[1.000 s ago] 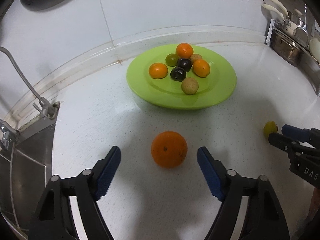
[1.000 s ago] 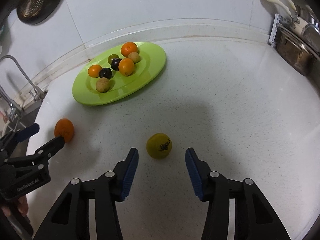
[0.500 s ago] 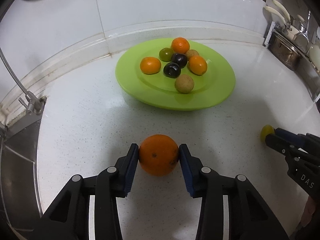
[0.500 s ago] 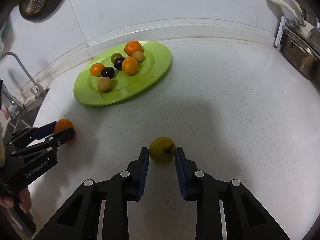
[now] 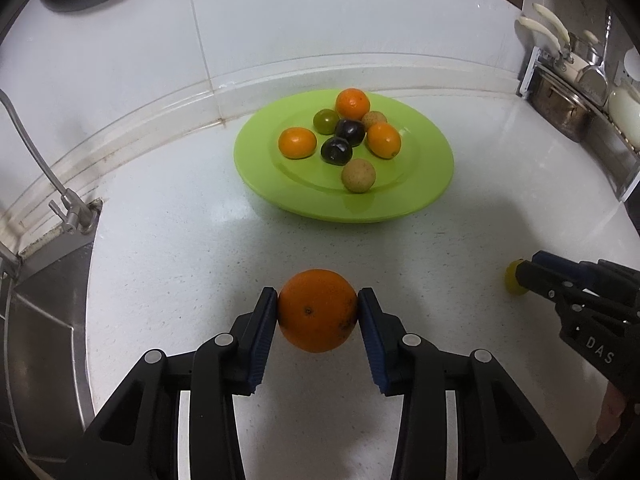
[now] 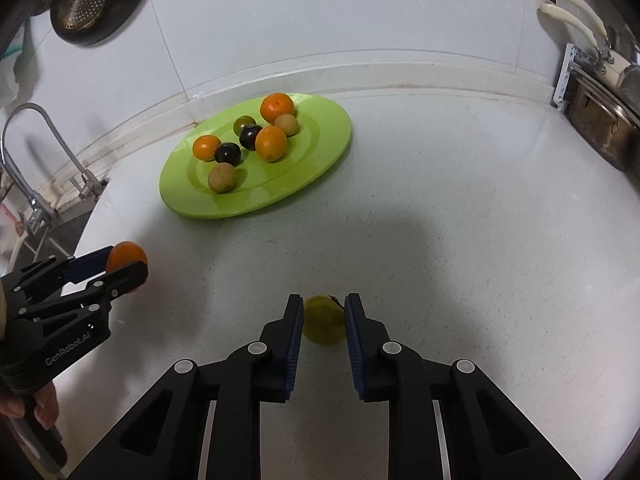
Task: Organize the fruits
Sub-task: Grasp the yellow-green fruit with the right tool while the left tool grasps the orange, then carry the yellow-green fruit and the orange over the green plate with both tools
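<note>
Speckled white counter: left gripper jaws clamp a round orange; right gripper jaws pinch a smooth yellow-green fruit.

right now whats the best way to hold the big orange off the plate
Across its widest middle, one pad on each side, coming in from the near side angled downward. The orange is round and smooth with nothing to hook, and the left gripper already clamps it that way on the counter.

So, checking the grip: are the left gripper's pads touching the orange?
Touching. The left wrist view shows both pads of the left gripper pressed against the orange.
</note>
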Tool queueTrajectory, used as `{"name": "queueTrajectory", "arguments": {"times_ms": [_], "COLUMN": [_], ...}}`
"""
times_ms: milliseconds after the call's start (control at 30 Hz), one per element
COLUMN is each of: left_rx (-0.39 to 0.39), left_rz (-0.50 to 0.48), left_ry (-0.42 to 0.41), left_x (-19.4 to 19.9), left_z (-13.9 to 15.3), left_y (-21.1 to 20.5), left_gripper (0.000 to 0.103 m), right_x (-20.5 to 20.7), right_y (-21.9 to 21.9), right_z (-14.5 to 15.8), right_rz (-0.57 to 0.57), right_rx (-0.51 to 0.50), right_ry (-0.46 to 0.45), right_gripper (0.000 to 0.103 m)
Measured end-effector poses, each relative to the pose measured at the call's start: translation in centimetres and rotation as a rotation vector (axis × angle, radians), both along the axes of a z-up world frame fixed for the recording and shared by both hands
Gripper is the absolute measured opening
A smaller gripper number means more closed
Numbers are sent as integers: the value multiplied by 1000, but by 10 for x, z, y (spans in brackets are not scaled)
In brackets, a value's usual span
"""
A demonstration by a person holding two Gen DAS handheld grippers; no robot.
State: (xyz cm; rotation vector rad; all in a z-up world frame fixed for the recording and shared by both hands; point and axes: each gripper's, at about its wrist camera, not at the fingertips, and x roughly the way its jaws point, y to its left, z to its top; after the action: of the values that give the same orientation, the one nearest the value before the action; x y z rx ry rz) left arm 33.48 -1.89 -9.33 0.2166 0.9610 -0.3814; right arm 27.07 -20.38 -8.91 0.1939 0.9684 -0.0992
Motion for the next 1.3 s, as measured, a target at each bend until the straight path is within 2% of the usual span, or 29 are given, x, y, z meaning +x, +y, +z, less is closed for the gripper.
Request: {"name": "queueTrajectory", "arguments": {"times_ms": [133, 200, 667, 933, 1300], "left_rx": [-4, -8, -35, -52, -82], "left_rz": [-2, -5, -29, -42, -52], "left_ry": [2, 4, 0, -20, -101], "left_x": [-2, -4, -16, -20, -20], "left_z": [1, 1, 9, 22, 56], "left_y": [1, 0, -3, -4, 0], "left_gripper": [41, 41, 41, 41, 41], "right_x": [0, 1, -1, -3, 0], "right_y": [2, 2, 1, 3, 8], "right_z": [-1, -5, -8, 6, 45], "right_rz": [9, 17, 29, 44, 82], "right_rx": [-8, 21, 59, 55, 21], "right_ry": [4, 28, 8, -32, -142], "right_gripper": [24, 29, 29, 29, 29]}}
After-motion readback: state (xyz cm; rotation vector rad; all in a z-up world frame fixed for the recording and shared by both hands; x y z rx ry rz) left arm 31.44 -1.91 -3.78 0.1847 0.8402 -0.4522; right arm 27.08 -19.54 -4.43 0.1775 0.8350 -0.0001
